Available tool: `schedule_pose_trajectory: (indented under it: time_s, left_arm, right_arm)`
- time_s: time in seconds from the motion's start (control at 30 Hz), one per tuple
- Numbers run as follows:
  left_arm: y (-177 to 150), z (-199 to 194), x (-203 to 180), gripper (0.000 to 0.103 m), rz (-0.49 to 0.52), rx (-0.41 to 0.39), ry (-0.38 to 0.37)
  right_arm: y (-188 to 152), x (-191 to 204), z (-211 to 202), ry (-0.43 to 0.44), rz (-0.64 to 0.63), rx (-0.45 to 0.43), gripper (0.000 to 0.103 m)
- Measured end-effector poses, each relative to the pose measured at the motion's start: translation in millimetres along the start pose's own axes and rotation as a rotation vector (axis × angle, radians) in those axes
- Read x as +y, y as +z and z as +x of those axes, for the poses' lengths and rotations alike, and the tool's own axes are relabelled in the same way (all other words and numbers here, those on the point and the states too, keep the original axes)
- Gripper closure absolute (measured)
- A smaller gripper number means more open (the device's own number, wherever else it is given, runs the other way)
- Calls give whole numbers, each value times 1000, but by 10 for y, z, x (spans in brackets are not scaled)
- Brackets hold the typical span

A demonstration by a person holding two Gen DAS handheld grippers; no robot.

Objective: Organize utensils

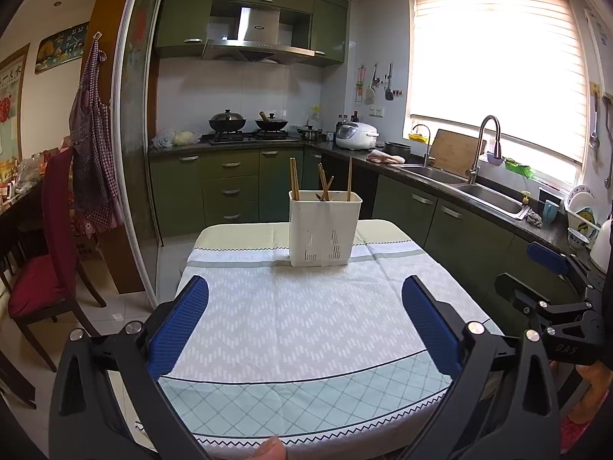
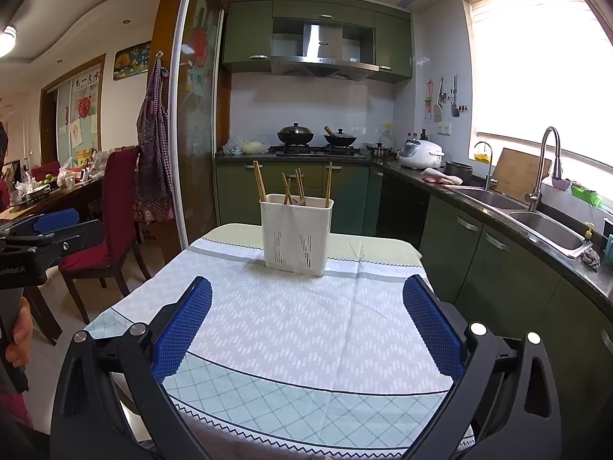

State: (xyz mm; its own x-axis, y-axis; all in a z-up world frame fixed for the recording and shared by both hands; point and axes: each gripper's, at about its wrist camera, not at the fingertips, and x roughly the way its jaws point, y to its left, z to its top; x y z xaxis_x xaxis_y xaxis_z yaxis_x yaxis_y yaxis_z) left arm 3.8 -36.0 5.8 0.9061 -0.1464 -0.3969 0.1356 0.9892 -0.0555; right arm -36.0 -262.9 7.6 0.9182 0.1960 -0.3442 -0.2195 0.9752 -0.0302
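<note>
Both wrist views toward shared holder

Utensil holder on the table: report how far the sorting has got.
Done: chopsticks stand upright in the white utensil holder on the tablecloth; no loose utensils show on it. In hand: nothing; the left gripper and right gripper are open and empty. Left: nothing visible.

Green cabinets wrap the kitchen, a steel range hood hanging above two lidded woks on the stove. Right of the stove, a rice cooker, then a double sink under a bright, blind-covered window. Left of the stove, a checked apron hangs by a red-covered chair. Pale tiled floor.
</note>
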Motion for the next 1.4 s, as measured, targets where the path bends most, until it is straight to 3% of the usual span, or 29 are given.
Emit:
schedule_pose_trajectory:
  time_s: [1.4]
  left_arm:
    - [-51, 45, 75, 7, -10, 18, 1]
  right_arm:
    - [48, 30, 79, 8, -5, 6, 5]
